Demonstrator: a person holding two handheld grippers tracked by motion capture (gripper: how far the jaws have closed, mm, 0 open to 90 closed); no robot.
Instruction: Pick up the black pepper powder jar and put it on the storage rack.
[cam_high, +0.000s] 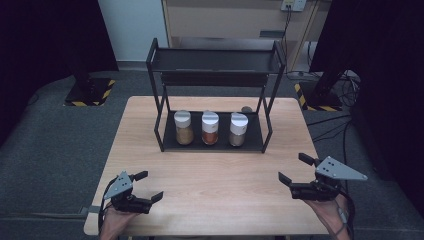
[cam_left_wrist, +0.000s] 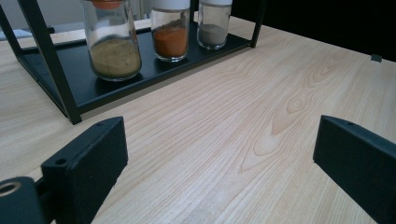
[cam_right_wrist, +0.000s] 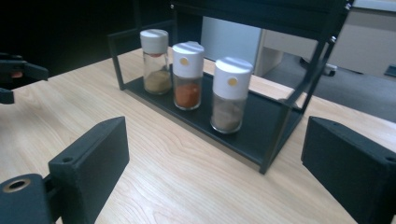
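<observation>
A black two-tier rack stands at the back middle of the wooden table. Its lower shelf carries three white-lidded glass spice jars in a row: a tan-filled jar, an orange-filled jar and a grey-brown jar. The upper shelf is bare. My left gripper is open near the front left edge. My right gripper is open at the front right. Both hold nothing and point toward the rack.
A small grey round object lies on the table behind the rack. Beyond the table are a pale cabinet, two dark stands with yellow-black striped bases and cables on the grey floor at the right.
</observation>
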